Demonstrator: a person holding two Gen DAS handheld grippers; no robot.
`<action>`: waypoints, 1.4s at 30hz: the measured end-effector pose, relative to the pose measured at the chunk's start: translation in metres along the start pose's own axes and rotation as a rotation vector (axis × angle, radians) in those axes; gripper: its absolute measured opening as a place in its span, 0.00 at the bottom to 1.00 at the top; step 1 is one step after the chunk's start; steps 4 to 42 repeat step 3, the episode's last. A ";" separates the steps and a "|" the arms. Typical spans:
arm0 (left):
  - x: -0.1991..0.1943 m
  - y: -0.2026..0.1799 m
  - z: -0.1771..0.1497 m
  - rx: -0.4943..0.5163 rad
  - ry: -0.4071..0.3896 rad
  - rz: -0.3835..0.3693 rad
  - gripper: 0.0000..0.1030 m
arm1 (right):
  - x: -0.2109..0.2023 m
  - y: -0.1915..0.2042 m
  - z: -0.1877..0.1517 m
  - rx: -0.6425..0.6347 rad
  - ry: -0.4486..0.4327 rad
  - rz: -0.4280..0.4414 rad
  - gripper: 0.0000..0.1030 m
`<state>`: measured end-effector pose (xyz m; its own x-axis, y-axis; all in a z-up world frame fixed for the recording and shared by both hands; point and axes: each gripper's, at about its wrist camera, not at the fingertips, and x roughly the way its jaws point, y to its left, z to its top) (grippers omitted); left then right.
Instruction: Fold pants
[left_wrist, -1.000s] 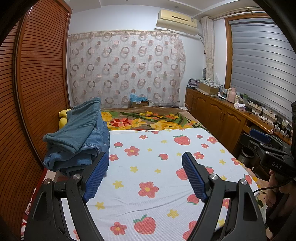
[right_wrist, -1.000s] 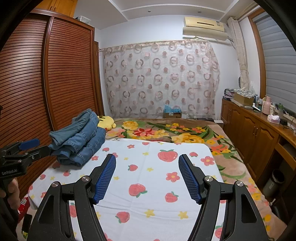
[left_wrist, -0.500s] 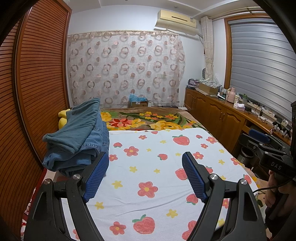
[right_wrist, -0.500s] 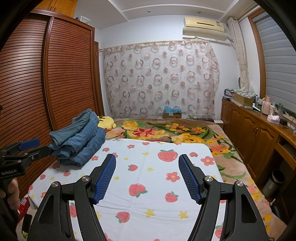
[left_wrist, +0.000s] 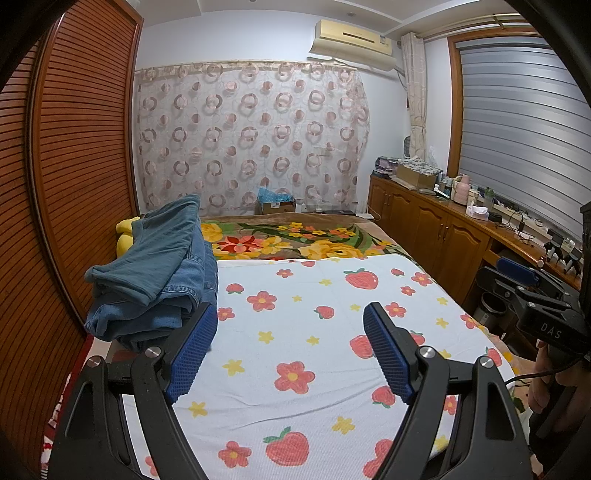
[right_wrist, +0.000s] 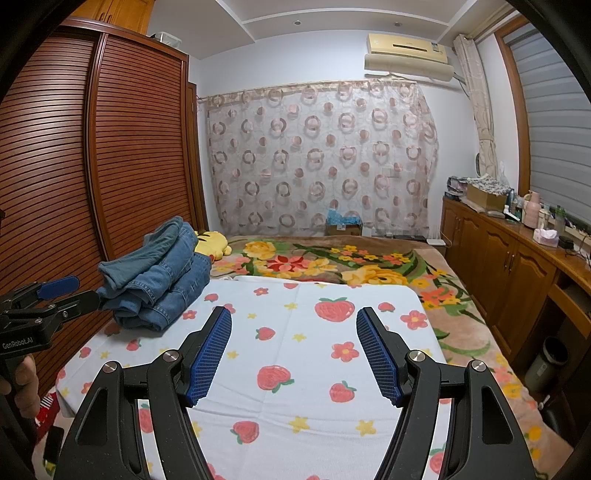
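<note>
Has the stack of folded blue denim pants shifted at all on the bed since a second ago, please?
No. The stack of folded blue denim pants sits at the same spot beside the slatted wooden wardrobe, touching the yellow plush toy.

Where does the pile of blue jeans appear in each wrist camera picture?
Left wrist: pile of jeans at left, just beyond the left finger.
Right wrist: pile of jeans at left middle, farther off, on the strawberry sheet.
Shared landmark: yellow plush toy behind the pile.

A pile of pants (left_wrist: 155, 273) lies at ten o'clock on the sheet (left_wrist: 314, 332), a blanket (left_wrist: 295, 240) behind at twelve, cabinets (left_wrist: 436, 236) at two.
</note>
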<state>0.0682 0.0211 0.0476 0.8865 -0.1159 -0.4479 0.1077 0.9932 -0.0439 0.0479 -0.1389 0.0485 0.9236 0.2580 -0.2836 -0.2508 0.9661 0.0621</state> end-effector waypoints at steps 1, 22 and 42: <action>0.000 0.000 0.000 -0.001 0.000 0.000 0.80 | 0.000 0.000 0.000 0.000 0.000 0.000 0.70; 0.000 0.001 0.000 -0.001 0.000 -0.001 0.80 | 0.000 0.001 0.000 0.000 0.000 0.000 0.70; 0.000 0.001 0.000 -0.001 0.000 -0.001 0.80 | 0.000 0.001 0.000 0.000 0.000 0.000 0.70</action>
